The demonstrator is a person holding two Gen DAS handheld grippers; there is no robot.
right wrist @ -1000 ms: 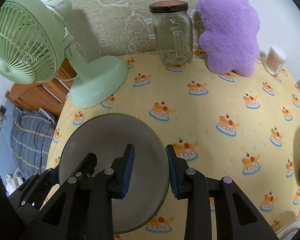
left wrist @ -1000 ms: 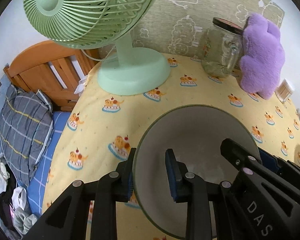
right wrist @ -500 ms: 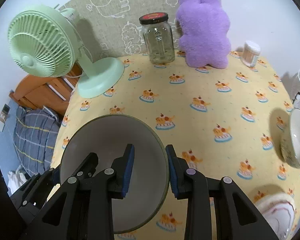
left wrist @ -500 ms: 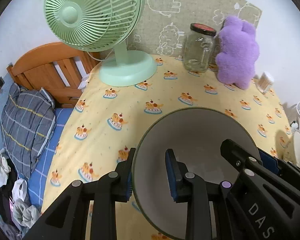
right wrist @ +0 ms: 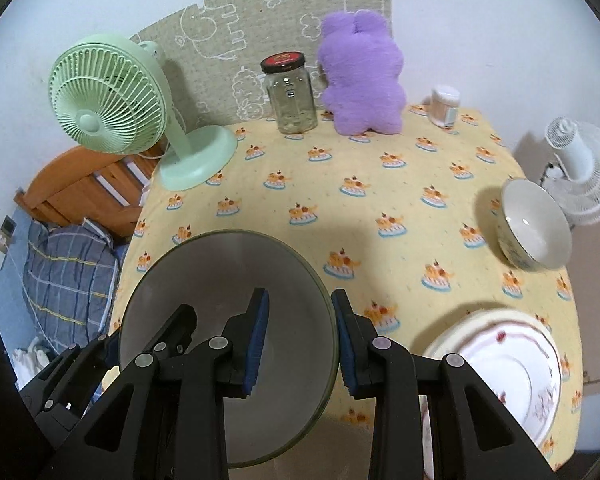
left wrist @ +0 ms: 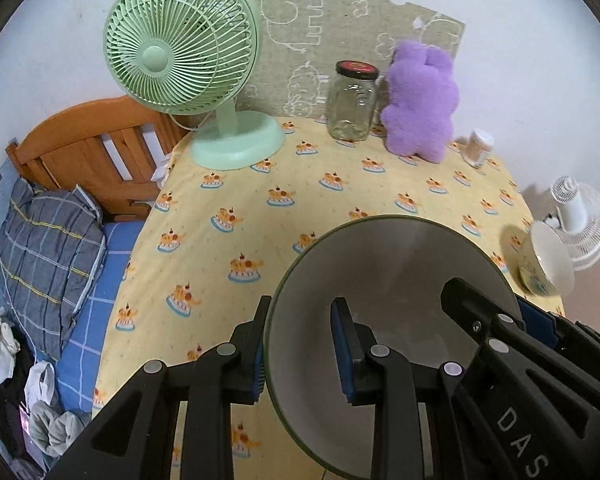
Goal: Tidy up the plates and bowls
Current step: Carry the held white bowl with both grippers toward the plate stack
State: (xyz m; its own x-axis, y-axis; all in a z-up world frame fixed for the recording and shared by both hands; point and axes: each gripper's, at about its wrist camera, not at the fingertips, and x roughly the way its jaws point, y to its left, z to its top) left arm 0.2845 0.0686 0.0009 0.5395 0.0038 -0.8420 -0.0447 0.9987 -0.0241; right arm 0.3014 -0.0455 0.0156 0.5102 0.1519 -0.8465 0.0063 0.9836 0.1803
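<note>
**A:** What do we have nearest us?

**B:** The grey plate (left wrist: 388,280), lifted off the table. Our left gripper (left wrist: 302,354) pinches its rim at about nine o'clock, one blue pad outside and one inside. Our right gripper (right wrist: 298,338) does the same on the opposite rim, at about three o'clock. Both tongs stand narrow, clamped on that plate.

**A:** And past the plate?

**B:** In the right wrist view, at four o'clock of the plate, we see a white plate with a red line pattern (right wrist: 500,364) lying flat on the yellow cake-print tablecloth (right wrist: 380,184). Further out, toward two o'clock, a white bowl (right wrist: 534,226) stands on the cloth near the table's right edge; whether it sits level or tipped we cannot say, as the lens bends it.

**A:** Beyond that?

**B:** A white fan (right wrist: 580,168) stands off the table behind the bowl. At the far edge, around twelve o'clock, we find a glass jar with a dark lid (right wrist: 292,94) just beside a purple plush toy (right wrist: 362,80), and a small capped container (right wrist: 444,106) at one o'clock. At eleven o'clock stands the green desk fan (right wrist: 108,96), and off the table at nine o'clock a wooden bed frame (left wrist: 88,148) with a checked pillow (left wrist: 48,244).
</note>
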